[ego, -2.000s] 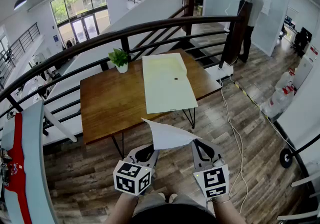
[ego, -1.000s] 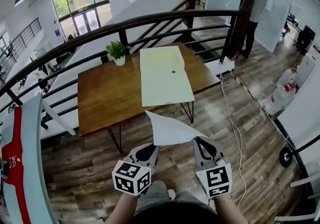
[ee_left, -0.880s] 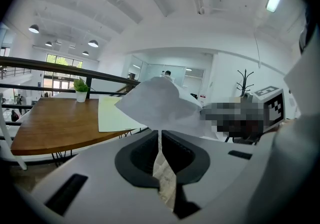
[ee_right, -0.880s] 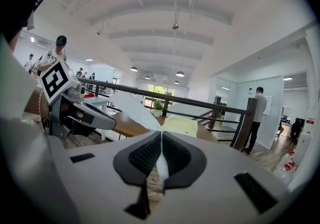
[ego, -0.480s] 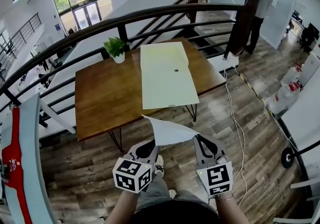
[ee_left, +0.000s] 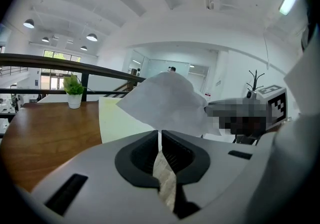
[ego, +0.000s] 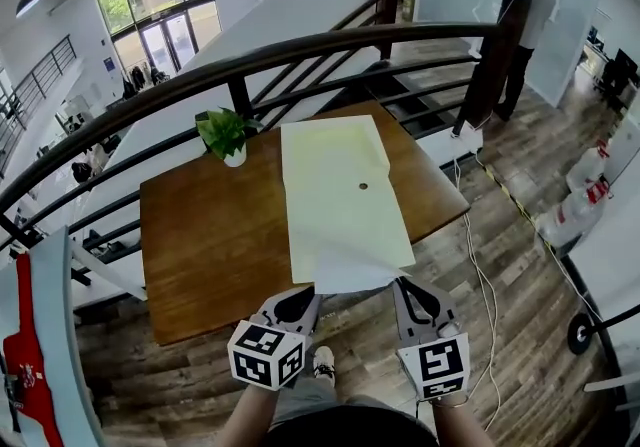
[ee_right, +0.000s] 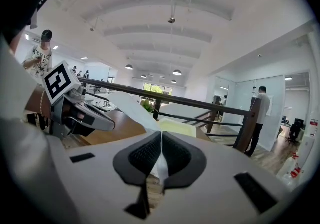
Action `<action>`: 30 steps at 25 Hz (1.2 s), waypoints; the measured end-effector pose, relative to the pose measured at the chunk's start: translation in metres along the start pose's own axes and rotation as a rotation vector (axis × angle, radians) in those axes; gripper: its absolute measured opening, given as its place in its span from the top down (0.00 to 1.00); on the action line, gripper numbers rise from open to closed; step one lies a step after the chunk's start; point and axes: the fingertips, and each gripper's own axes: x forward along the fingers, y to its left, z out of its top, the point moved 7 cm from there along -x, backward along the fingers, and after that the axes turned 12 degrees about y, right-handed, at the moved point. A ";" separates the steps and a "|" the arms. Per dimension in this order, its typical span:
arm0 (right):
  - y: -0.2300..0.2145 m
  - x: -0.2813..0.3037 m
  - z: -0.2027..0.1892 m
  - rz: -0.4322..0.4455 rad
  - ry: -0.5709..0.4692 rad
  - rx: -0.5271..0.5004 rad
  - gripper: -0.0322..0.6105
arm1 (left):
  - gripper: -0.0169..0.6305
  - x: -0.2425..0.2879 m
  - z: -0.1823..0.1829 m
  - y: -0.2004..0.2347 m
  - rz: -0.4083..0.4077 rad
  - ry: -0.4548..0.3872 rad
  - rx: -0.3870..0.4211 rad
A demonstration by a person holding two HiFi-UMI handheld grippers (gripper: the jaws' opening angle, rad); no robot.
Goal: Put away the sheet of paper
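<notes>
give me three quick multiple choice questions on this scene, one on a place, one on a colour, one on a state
1. Where does the potted plant stand?
A. at the far left of the table
B. on a shelf
C. on a chair

2. What colour is the big folder lying on the table?
A. red
B. pale yellow
C. black

3. How is the sheet of paper?
A. flat on the table
B. rolled into a tube
C. pinched by the left hand-held gripper and the right hand-held gripper

Answers:
1 A, the head view shows it at the table's far left corner, by the railing.
2 B, it lies pale yellow against the brown wood.
3 C, each gripper view shows jaws shut on the sheet's edge.
</notes>
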 end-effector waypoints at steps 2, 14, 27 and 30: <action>-0.005 0.020 0.009 -0.005 0.005 -0.001 0.90 | 0.92 0.012 0.011 0.018 -0.006 0.011 0.002; -0.025 0.116 0.052 -0.045 0.036 -0.009 0.90 | 0.92 0.061 0.061 0.103 -0.048 0.045 0.009; -0.035 0.159 0.059 -0.046 0.088 -0.040 0.90 | 0.92 0.084 0.075 0.133 -0.077 0.070 -0.005; -0.042 0.170 0.060 -0.045 0.095 -0.063 0.90 | 0.92 0.090 0.078 0.138 -0.074 0.074 -0.014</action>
